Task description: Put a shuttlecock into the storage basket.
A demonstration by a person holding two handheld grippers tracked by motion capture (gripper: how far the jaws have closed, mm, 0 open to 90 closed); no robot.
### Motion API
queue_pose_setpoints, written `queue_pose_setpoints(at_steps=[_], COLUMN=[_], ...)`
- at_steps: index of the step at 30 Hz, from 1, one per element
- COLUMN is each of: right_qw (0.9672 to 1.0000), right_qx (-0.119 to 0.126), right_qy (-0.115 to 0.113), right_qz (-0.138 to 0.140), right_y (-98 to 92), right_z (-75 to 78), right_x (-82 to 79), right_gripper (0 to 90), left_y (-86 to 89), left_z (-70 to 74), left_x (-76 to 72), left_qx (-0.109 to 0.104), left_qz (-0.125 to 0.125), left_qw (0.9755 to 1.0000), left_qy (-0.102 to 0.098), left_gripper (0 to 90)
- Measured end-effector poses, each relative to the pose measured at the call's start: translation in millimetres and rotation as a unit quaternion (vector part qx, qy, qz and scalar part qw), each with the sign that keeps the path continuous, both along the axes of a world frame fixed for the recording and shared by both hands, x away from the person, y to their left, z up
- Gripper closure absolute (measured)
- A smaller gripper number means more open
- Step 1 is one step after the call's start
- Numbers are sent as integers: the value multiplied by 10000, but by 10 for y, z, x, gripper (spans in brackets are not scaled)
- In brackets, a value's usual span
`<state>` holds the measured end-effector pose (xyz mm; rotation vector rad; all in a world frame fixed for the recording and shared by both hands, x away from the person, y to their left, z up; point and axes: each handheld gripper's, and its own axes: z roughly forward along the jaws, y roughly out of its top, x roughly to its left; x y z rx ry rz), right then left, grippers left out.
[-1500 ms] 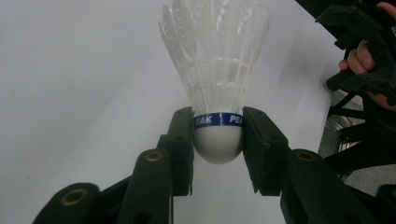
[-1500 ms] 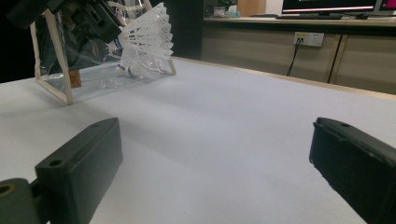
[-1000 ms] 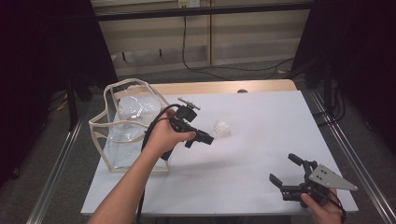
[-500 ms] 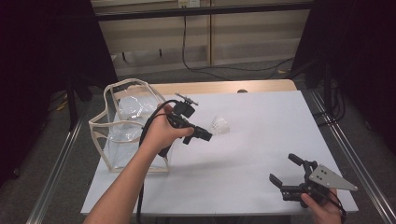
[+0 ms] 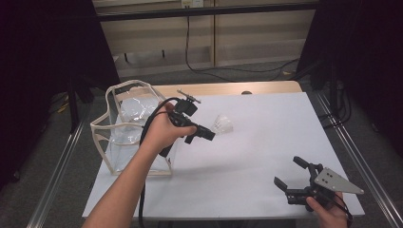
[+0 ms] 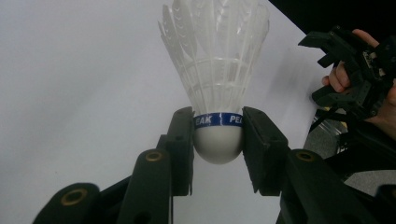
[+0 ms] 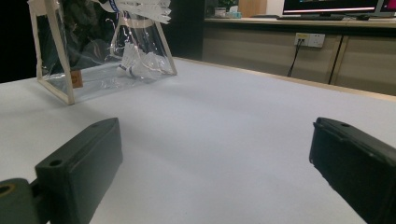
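Left gripper view: a white feathered shuttlecock (image 6: 215, 88) sits with its rounded cork base between the two black jaws of the left claw (image 6: 218, 140), which is clamped on the cork just below the blue printed band; the feather skirt points away from the camera. In the high view the same shuttlecock (image 5: 222, 124) is held just above the white desk (image 5: 266, 142) near its middle, to the right of a clear plastic bag (image 5: 124, 128) with a cream frame that stands at the desk's left edge. The right gripper view shows another shuttlecock (image 7: 140, 65) lying inside that bag.

Risk: the grip bears on a smooth, curved cork over a narrow contact, so a quick swing or a tilt toward the bag could let the shuttlecock slip or pivot out; the feathers could also catch on the bag's rim.

Pose: the left forearm reaches in diagonally from the lower left, hand wrapped over the claw, pointing right and slightly down. The right claw (image 5: 297, 178) rests low at the desk's near right corner, jaws wide apart and empty.
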<state>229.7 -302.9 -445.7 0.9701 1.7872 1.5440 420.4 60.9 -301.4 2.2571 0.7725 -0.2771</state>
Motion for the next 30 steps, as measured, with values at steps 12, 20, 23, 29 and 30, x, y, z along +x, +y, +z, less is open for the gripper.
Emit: queue_pose_setpoints(at_steps=[12, 20, 23, 29, 30], right_qw=[10000, 10000, 10000, 10000, 10000], right_qx=[18, 17, 22, 20, 20], right_qy=[15, 10, 8, 7, 10], right_qz=[-4, 4, 2, 6, 3], right_y=[-1, 1, 2, 3, 2], right_z=[-1, -2, -2, -3, -3], right_x=[2, 2, 3, 4, 4], right_gripper=[24, 24, 24, 24, 24], left_y=[43, 70, 67, 75, 79], left_z=[111, 154, 172, 215, 224], left_x=[10, 18, 14, 23, 26], left_qx=[-10, 39, 13, 23, 13], left_qz=[69, 75, 113, 79, 71], left_qw=[10000, 10000, 9999, 10000, 10000], left_qy=[-9, -25, -31, -44, -38], left_gripper=[654, 654, 654, 654, 654])
